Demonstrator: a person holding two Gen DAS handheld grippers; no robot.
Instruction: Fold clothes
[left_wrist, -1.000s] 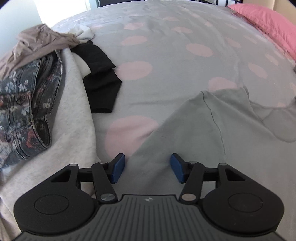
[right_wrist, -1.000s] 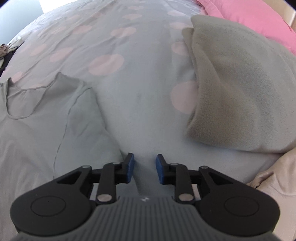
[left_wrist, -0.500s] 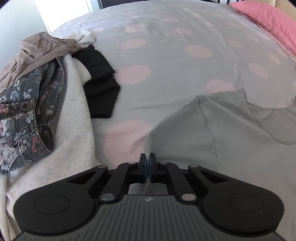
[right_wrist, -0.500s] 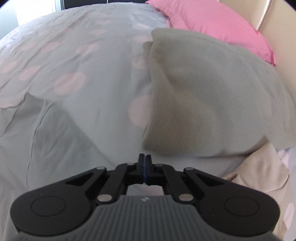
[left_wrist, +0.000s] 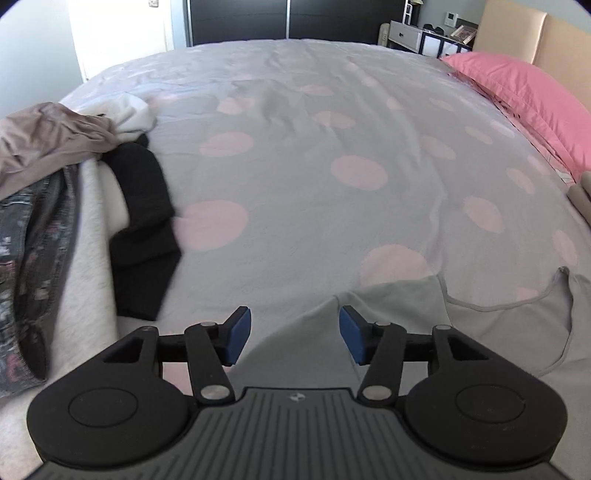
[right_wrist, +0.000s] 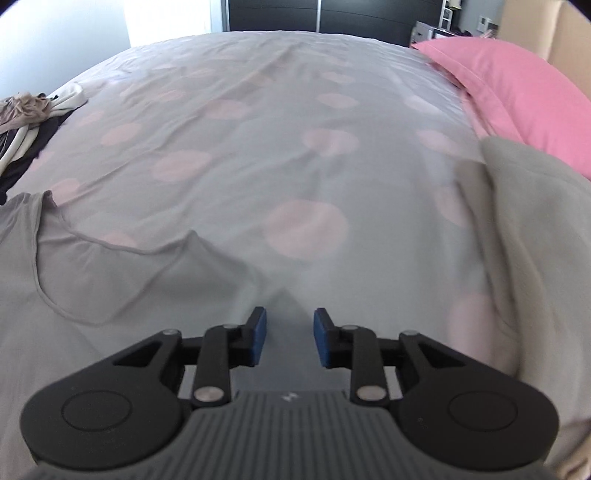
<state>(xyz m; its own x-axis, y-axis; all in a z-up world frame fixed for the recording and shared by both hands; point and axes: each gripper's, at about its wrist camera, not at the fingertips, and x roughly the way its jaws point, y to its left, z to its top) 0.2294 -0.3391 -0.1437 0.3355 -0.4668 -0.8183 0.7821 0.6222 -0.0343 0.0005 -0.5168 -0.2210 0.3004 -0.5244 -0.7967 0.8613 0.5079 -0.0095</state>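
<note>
1. Left gripper (left_wrist: 292, 334) – blue pads apart, nothing clamped; a peak of the grey tee (left_wrist: 491, 328) pokes up between them, the sleeve side by the look of it.
2. Right gripper (right_wrist: 289, 336) – pads also apart and empty, over the tee's other edge (right_wrist: 122, 280), where the cloth tapers to a point just ahead of the pads.
3. The tee lies spread flat on the duvet (left_wrist: 314, 192), neckline facing away from both grippers, one gripper at each side.
4. Step in hand, as I read it: regrip both side edges to start a fold. To do it well, drop each gripper low, so one pad slides under the cloth and takes the tee only – not the duvet beneath. Pinch close to the hem, both sides level, then lift together so the fold line runs straight.
5. Risk: grey on grey, so the edge is hard to pick out; thin jersey will droop and crease if lifted from one side alone.
6. Materials: tee – thin, soft, scooped neck with a narrow bound rim. Duvet – smooth grey cotton with pink dots, lightly wrinkled.
7. Further out: black garment (left_wrist: 144, 229) and floral denim (left_wrist: 26, 258) in a heap on the left; thick fleecy grey blanket (right_wrist: 532, 236) on the right; pink pillow (left_wrist: 524, 99) at the headboard.
</note>
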